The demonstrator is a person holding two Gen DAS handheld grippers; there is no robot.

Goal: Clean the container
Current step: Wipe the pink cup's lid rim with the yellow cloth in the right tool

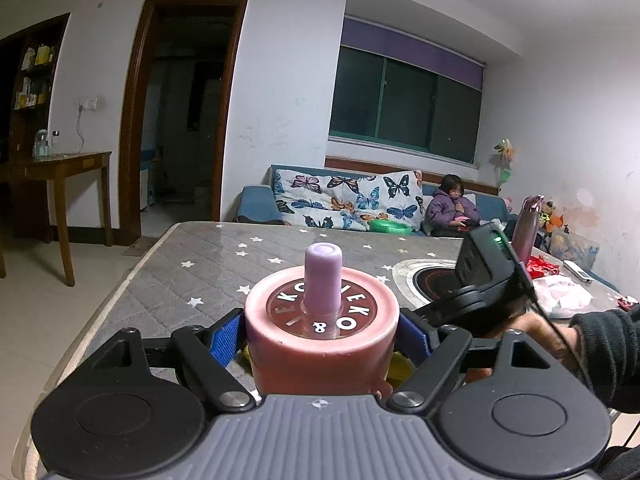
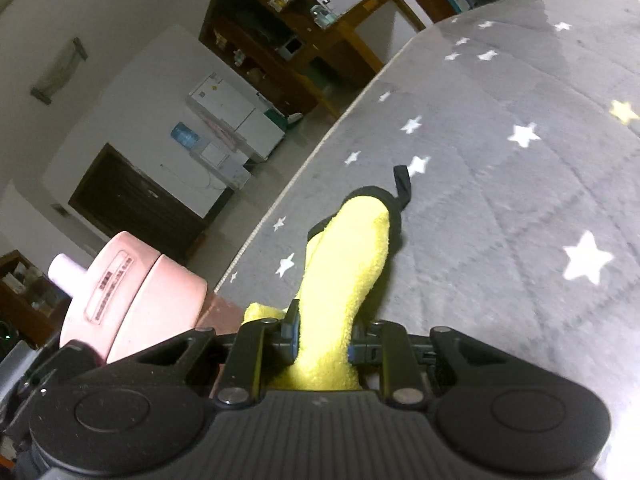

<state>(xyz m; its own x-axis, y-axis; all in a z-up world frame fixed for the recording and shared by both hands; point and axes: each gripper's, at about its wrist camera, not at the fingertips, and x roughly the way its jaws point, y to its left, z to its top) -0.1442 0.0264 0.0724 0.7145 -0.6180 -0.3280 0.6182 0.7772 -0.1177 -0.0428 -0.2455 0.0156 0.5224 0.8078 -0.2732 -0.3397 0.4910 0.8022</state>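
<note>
A pink container (image 1: pixel 322 340) with a brown lettered lid and a lilac spout (image 1: pixel 323 278) is held upright between the blue-padded fingers (image 1: pixel 226 338) of my left gripper (image 1: pixel 322 344), which is shut on it. The same pink container (image 2: pixel 136 300) shows at the lower left of the right wrist view. My right gripper (image 2: pixel 324 344) is shut on a yellow cloth (image 2: pixel 344 280) with a black edge and loop, which sticks out over the table. In the left wrist view the right gripper's body (image 1: pixel 488 276) sits just right of the container, held by a hand in a dark sleeve (image 1: pixel 600 344).
A grey quilted table cover with white stars (image 1: pixel 224 256) spreads ahead, its left edge dropping to tiled floor. An induction hob (image 1: pixel 424 280) is set in the table. A pink bottle (image 1: pixel 526 224), a white bag and small items lie far right. A person sits on the sofa (image 1: pixel 340 200).
</note>
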